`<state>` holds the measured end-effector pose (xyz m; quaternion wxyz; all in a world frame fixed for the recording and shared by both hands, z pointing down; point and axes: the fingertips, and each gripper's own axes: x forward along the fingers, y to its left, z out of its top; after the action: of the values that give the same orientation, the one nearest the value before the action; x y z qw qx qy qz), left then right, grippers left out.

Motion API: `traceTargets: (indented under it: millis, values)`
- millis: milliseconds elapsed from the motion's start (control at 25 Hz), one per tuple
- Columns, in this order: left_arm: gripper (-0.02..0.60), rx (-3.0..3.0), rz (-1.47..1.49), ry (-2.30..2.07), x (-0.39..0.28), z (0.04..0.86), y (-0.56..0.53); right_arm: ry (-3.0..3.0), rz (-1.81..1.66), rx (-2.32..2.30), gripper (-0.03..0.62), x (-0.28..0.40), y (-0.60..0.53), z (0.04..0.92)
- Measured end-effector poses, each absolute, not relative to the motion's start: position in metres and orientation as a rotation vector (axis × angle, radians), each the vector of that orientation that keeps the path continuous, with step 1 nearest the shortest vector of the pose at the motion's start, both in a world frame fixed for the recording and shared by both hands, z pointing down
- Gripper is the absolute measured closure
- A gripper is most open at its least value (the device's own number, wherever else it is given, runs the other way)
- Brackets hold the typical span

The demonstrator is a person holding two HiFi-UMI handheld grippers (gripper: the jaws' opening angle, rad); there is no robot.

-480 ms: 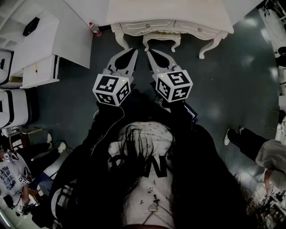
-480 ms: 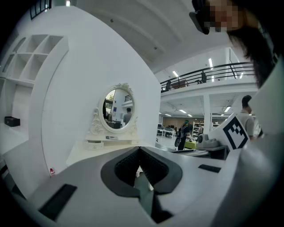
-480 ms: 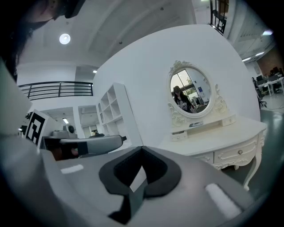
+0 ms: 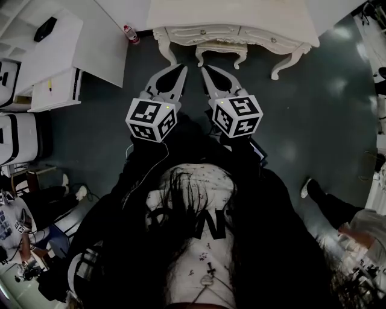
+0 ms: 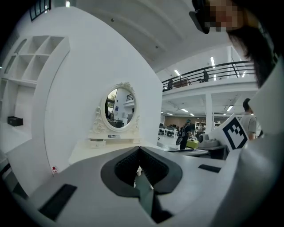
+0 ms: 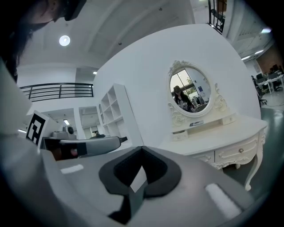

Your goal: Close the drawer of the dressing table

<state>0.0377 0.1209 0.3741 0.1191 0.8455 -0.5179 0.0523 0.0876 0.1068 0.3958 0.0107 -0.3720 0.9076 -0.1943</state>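
The cream dressing table (image 4: 232, 18) stands at the top of the head view, its front drawers (image 4: 199, 31) facing me. My left gripper (image 4: 180, 69) and right gripper (image 4: 204, 69) hang side by side over the dark floor, short of the table, both shut and empty. The left gripper view shows its closed tips (image 5: 140, 150) below the oval mirror (image 5: 120, 106) and a small drawer box (image 5: 96, 143) on the tabletop. In the right gripper view, beyond that gripper's closed tips (image 6: 142, 150), are the mirror (image 6: 191, 92), a small top drawer (image 6: 179, 131) that seems to stick out slightly, and a knobbed front drawer (image 6: 235, 152).
A cream stool (image 4: 220, 51) stands under the table. A red-capped bottle (image 4: 129, 33) lies by the left table leg. White shelf units (image 4: 54, 57) fill the left side. A person's legs (image 4: 335, 205) show at the right, and other people sit at the lower left.
The dressing table sits slightly lower and further right in the head view. The grippers have barely moved. The person at the right has shifted their legs.
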Motion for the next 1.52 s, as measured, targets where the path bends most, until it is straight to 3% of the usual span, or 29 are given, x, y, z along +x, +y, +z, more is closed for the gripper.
traceTargets:
  millis: [520,1520]
  values:
    - [0.584,2.441,0.181,-1.520,0.018,0.389,0.087,2.833,-0.660,-1.179,0.588,0.078,0.072,0.412]
    - [0.584,2.511,0.186,-1.306,-0.103,0.395,-0.143,2.735,-0.750,-1.437,0.588,-0.033,-0.142,0.427]
